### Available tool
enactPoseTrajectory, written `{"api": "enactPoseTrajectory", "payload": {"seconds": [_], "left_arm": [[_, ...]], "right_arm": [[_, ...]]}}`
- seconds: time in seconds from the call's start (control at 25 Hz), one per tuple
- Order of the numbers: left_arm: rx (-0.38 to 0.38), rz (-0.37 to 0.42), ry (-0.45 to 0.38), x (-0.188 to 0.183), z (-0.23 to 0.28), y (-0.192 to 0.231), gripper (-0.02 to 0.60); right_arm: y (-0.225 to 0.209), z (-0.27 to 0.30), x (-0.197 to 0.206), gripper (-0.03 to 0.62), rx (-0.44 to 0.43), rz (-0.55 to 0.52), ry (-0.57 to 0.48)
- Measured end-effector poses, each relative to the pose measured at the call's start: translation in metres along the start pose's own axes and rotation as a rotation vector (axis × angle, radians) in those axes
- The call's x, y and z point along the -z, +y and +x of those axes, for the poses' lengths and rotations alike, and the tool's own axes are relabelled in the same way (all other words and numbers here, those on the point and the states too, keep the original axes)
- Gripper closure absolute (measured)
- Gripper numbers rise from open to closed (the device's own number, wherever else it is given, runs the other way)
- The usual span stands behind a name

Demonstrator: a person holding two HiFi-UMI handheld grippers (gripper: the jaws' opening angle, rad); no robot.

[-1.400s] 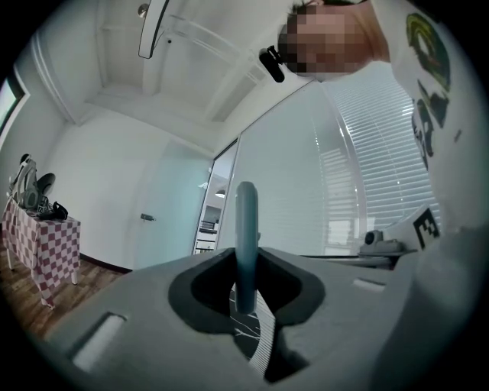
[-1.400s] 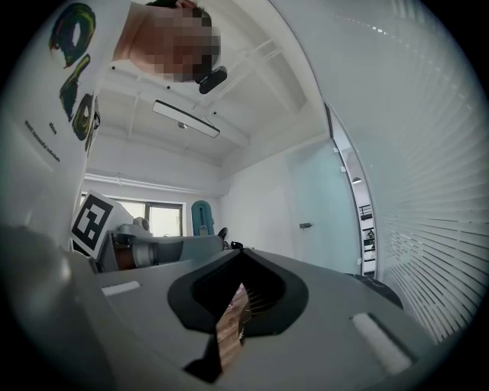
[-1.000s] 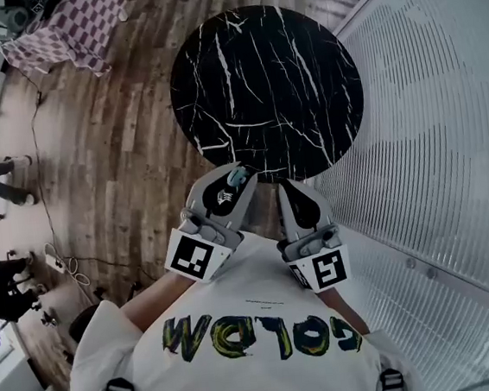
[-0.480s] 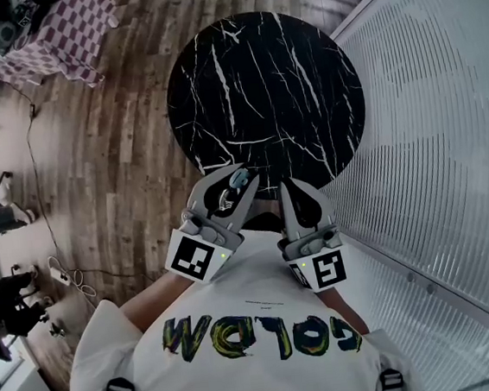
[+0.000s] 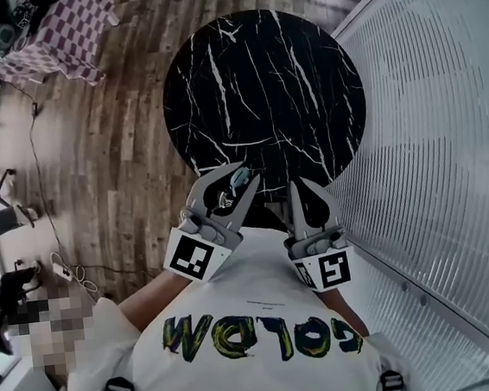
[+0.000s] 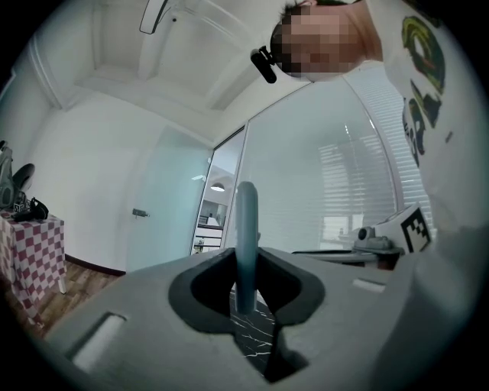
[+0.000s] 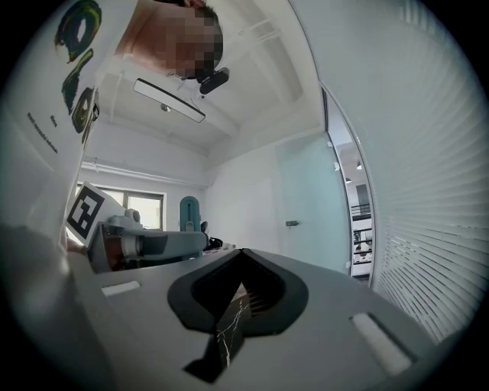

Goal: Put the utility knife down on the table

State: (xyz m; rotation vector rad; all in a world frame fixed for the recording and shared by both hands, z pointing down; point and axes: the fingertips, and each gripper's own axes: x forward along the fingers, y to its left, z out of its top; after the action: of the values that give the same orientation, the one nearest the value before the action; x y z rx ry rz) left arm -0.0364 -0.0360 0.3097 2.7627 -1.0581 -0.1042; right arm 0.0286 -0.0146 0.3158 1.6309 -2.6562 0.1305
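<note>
My left gripper (image 5: 243,177) is clamped partway shut on the utility knife (image 6: 246,237), which stands upright, probably held by its handle. It sits at the near edge of the table (image 5: 258,76), ready to set down. My right gripper (image 5: 299,184) waits closed and empty, just beside.

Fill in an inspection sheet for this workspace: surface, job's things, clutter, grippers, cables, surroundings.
surface: round black marble table with white veins, ahead of both grippers.
job's things: utility knife, blue-grey, upright between the left gripper's jaws, not yet on the table.
clutter: nothing seen on the table.
grippers: left gripper shut on the utility knife; right gripper shut, empty; both at the table's near edge.
cables: cables lying on the wooden floor, at the head view's left.
surroundings: glass wall with blinds on that view's right; checked-cloth table in its far corner.
</note>
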Motion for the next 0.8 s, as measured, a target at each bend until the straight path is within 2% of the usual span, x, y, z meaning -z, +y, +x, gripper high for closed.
{"api": "enactPoseTrajectory", "payload": {"seconds": [0.4,0.8], "left_arm": [[-0.024,-0.006,0.067,0.02,0.025,-0.017,0.506],[-0.013,0.008,0.162,0.052,0.038,-0.016,0.506]], "right_arm": [[-0.035,-0.01,0.011,0.592,-0.013,0.02,0.025],[-0.042,-0.01,0.038,0.592,-0.036,0.047,0.077]]}}
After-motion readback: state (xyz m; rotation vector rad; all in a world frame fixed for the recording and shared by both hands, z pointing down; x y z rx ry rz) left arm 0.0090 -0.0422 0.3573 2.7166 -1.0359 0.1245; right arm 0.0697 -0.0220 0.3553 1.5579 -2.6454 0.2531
